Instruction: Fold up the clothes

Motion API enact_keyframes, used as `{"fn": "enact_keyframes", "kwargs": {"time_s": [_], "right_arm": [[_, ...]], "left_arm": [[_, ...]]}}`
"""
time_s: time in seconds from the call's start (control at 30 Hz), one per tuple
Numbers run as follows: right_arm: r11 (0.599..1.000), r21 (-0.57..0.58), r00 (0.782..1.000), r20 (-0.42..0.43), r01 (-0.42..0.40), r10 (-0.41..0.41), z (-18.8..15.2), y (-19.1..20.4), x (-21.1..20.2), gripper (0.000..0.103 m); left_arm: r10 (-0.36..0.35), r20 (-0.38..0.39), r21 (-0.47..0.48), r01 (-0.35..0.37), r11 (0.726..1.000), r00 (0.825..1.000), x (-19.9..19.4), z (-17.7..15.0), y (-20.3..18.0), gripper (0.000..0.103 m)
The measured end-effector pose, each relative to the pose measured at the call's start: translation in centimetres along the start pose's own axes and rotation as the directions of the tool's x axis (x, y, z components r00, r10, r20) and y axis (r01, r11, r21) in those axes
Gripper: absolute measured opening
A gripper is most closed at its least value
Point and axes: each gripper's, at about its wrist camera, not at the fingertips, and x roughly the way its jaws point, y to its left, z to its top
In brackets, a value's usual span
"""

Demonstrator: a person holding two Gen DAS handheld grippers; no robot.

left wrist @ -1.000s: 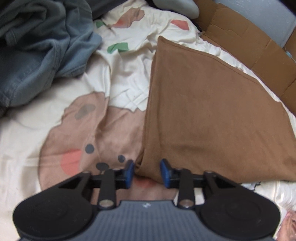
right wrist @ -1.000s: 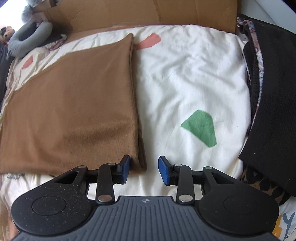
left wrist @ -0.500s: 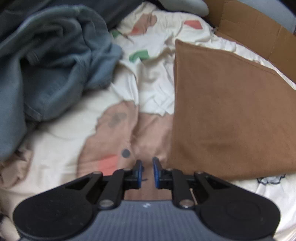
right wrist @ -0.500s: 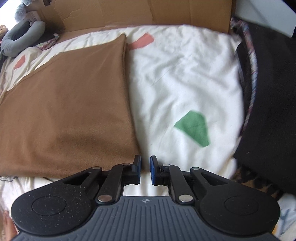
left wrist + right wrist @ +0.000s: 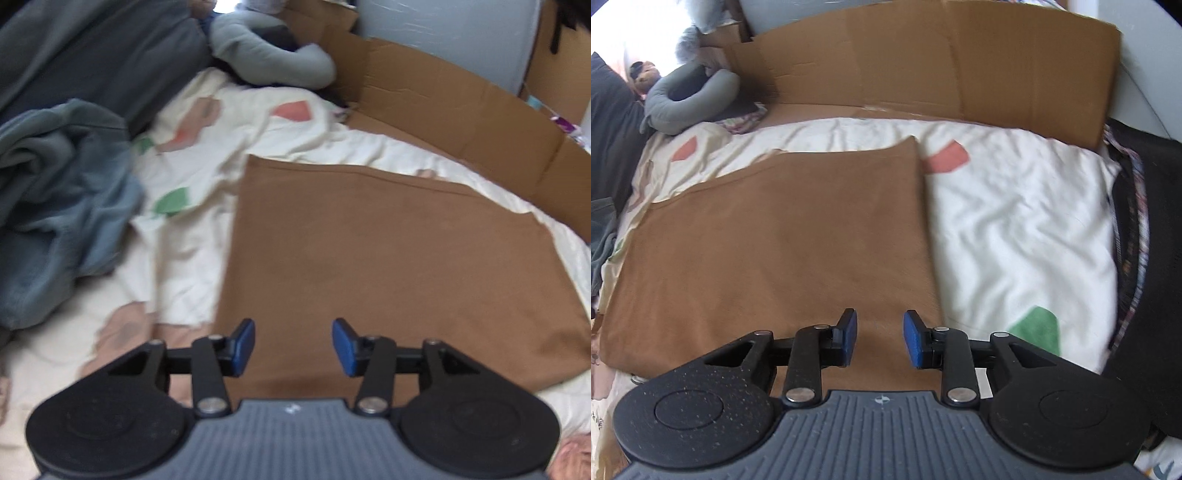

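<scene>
Brown cloth [image 5: 388,266] lies flat on the bed [image 5: 1015,221] as a folded panel, and both of your tools have just let go of its near corners. A second ago each hand-held gripper sat low at a near corner of the cloth; now both are lifted and look down on the whole panel. The left hand-held gripper [image 5: 293,347] has just been opening and stands about half open with nothing between its blue pads [image 5: 243,345]. The right hand-held gripper [image 5: 880,339] has also been opening, is spread rather less, and is just as empty. That suggests this fold is laid and the next one is due. The cloth's near left corner lies below and ahead of your left tool, its near right corner below your right one, neither touching.
</scene>
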Motion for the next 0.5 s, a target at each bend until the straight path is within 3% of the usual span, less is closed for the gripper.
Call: {"fn": "enact_keyframes", "kwargs": {"time_s": [0.13,0.5], "right_arm": [[0.999,-0.028,0.999,0.0,-0.038,0.038,0.2,1.9,0.7,0.04],[0.982,-0.134,0.99,-0.056,-0.134,0.128,-0.5,8.5,3.9,0.048]], "left_arm": [[-0.065,-0.024,0.024,0.065,0.998,0.998,1.8,-0.3,-3.0,0.054],[-0.202,-0.113,0.166,0.219,0.961,0.973,5.3,-2.4,-11.6,0.058]]}}
